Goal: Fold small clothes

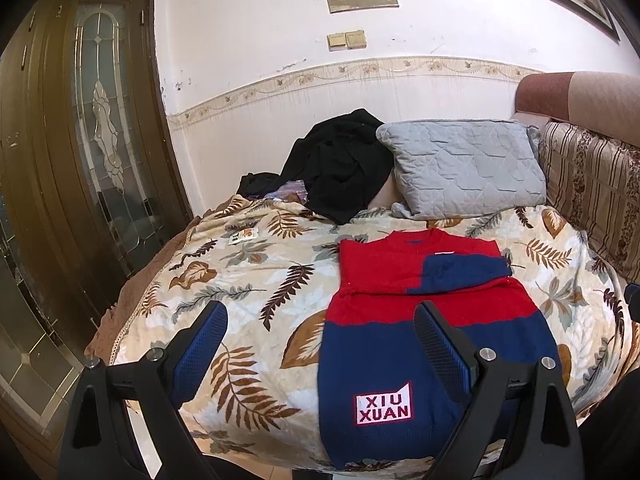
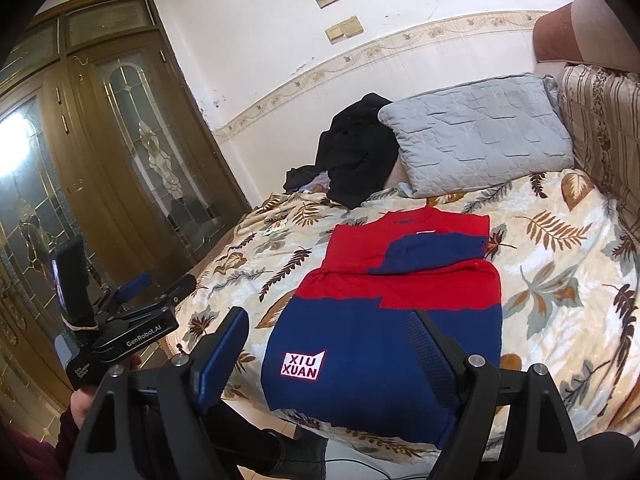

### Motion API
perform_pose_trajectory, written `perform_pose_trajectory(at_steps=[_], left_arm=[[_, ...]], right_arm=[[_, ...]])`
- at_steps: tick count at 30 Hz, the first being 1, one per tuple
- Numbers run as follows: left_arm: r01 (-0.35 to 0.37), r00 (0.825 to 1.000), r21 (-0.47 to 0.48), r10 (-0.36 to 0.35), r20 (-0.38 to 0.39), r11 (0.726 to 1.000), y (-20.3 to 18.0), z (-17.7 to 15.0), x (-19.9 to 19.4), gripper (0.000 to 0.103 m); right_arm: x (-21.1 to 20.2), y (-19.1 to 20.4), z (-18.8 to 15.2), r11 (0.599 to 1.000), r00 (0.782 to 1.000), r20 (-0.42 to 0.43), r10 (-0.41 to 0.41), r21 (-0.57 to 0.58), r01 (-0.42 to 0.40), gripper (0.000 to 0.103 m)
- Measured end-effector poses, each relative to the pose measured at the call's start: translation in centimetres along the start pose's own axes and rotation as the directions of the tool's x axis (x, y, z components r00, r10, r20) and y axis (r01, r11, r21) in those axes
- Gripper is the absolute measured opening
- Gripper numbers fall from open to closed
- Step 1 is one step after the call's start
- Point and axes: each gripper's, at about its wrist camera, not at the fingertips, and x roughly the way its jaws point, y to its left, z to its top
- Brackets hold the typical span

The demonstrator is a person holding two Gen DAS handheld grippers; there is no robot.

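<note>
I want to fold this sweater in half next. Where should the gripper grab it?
Grip the sweater at its near navy hem corners, coming from the bed's front edge. It lies flat with sleeves already folded in and the hem nearest both open grippers, left gripper and right gripper, so the hem lifts toward the collar.

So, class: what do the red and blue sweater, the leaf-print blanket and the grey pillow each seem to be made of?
Sweater: knitted yarn, matte; a fine ribbed texture shows, fibre unclear.
Blanket: plush fleece, probably; soft sheen and fuzzy pile.
Pillow: quilted woven fabric, matte; stitched lines puff the surface.
</note>
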Motion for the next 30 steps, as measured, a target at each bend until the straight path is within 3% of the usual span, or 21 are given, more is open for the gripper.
perform_pose_trajectory(at_steps=[6,12,16,19,21,23,27,30], left_arm=[[-0.004,1.000,0.000,0.004,-0.016,1.000,0.1,-0.4,0.5,0.094],[0.061,0.987,-0.047,-0.067,-0.149,0.997,1.3,-2.5,3.8,0.094],[0.063,0.948,-0.094,-0.089,-0.306,0.994,2.4,-6.0,7.9,0.094],[0.078,0.896,-0.152,-0.136,-0.422,0.985,3.5,-9.3,11.2,0.094],[0.077,0.864,-0.185,-0.159,-0.478,0.980,4.0,-11.4,12.6,0.094],[0.080,0.844,-0.204,-0.175,-0.507,0.976,4.4,-13.0,13.5,0.094],[0.088,0.835,-0.232,-0.199,-0.512,0.969,4.8,-14.7,13.9,0.094],[0.110,0.825,-0.261,-0.234,-0.514,0.959,4.8,-15.3,14.3,0.094]], right_arm=[[0.1,-0.3,0.0,1.000,1.000,0.001,-0.002,0.007,0.002,0.085],[0.9,-2.3,-0.7,0.998,0.998,-0.041,-0.037,0.043,0.039,0.084],[2.0,-5.8,-1.9,0.989,0.991,-0.105,-0.082,0.116,0.094,0.085],[3.7,-9.6,-3.5,0.963,0.973,-0.194,-0.122,0.214,0.163,0.084],[5.0,-12.1,-4.9,0.942,0.961,-0.254,-0.107,0.284,0.180,0.084],[6.2,-14.2,-6.7,0.910,0.947,-0.309,-0.085,0.362,0.200,0.084],[8.9,-17.3,-10.3,0.843,0.916,-0.400,-0.009,0.489,0.222,0.083],[10.5,-18.0,-11.9,0.834,0.888,-0.458,-0.036,0.475,0.279,0.081]])
